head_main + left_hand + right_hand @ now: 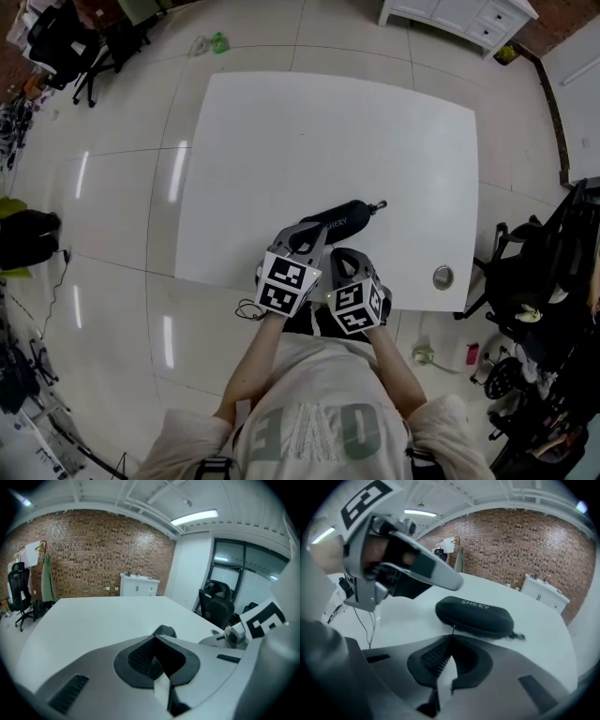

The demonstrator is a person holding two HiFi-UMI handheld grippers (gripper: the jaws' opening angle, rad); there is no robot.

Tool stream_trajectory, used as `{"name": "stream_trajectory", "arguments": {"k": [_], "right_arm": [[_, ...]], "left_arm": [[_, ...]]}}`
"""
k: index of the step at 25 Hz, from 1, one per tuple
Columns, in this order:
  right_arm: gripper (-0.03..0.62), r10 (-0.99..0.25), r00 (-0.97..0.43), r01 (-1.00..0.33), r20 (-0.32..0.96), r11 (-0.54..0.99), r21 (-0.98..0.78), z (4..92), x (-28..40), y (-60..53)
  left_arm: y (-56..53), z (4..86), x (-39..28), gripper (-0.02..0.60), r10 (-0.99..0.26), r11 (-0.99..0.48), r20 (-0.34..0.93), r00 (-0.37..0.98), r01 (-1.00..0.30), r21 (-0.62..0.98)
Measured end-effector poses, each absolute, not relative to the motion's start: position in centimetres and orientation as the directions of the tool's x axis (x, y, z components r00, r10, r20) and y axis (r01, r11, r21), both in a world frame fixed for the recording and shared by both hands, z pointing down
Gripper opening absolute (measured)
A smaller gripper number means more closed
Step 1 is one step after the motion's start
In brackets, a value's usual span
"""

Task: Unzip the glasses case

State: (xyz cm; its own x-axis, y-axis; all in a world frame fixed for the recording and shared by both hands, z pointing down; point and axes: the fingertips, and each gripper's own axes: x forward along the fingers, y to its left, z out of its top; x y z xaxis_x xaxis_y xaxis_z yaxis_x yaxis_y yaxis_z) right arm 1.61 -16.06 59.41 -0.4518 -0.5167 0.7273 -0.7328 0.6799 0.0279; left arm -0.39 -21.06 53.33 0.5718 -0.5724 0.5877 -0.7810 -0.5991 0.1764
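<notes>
A black zip-up glasses case (339, 219) lies on the white table (328, 131) near its front edge, with a wrist strap (378, 205) at its right end. My right gripper (452, 637) is shut just in front of the case (476, 615), and a thin zipper pull (453, 629) runs from its tips to the case's seam. My left gripper (314, 231) is shut with nothing between its jaws. Its tips (457, 580) are close above the case's left end. In the left gripper view only a dark end of the case (165, 631) shows beyond the tips (154, 637).
A round metal grommet (442, 277) sits in the table's front right corner. Black office chairs (539, 281) stand to the right and a white cabinet (459, 14) at the back. A thin cable (248, 309) hangs off the table's front edge.
</notes>
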Motion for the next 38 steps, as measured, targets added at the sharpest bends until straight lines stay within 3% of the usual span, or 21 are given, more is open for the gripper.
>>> {"name": "stream_trajectory", "arguments": {"k": [7,17,21,25,27,29,33,38], "right_arm": [[0.0,-0.469,-0.517,-0.69,0.716,0.724,-0.024,59.4,-0.5,-14.1],[0.0,-0.522,-0.424,-0.788,0.74,0.615,-0.018,60.0,4.9,-14.7],[0.0,-0.487,-0.521,-0.788,0.701,0.589,-0.176,59.3,4.0,-13.9],[0.003,-0.499,-0.566,-0.815,0.656,0.459,-0.354,59.4,1.8,-13.6],[0.091,-0.537,-0.519,-0.848,0.665,0.421,-0.322,59.0,1.1,-14.1],[0.112,-0.566,-0.467,-0.877,0.68,0.397,-0.272,58.9,0.1,-14.3],[0.118,-0.631,-0.364,-0.931,0.685,0.261,-0.254,58.8,-1.6,-15.1],[0.117,-0.661,-0.265,-0.928,0.702,-0.022,-0.371,60.5,-1.1,-16.1]], "left_arm": [[-20.6,55.5,0.8,0.002,-0.545,-0.6,0.607,0.579,-0.774,0.201],[-20.9,55.5,0.9,0.002,-0.555,-0.612,0.588,0.588,-0.767,0.189],[-20.8,55.4,0.6,0.002,-0.554,-0.588,0.566,0.611,-0.768,0.254],[-20.7,55.6,1.1,0.002,-0.51,-0.655,0.604,0.612,-0.732,0.188],[-20.9,55.3,0.8,0.002,-0.478,-0.683,0.599,0.643,-0.701,0.207],[-20.9,55.0,0.2,0.002,-0.442,-0.706,0.586,0.68,-0.666,0.241],[-21.2,54.7,-0.4,0.002,-0.384,-0.76,0.576,0.722,-0.601,0.246],[-20.9,55.3,0.6,0.002,-0.308,-0.811,0.544,0.781,-0.514,0.278]]}}
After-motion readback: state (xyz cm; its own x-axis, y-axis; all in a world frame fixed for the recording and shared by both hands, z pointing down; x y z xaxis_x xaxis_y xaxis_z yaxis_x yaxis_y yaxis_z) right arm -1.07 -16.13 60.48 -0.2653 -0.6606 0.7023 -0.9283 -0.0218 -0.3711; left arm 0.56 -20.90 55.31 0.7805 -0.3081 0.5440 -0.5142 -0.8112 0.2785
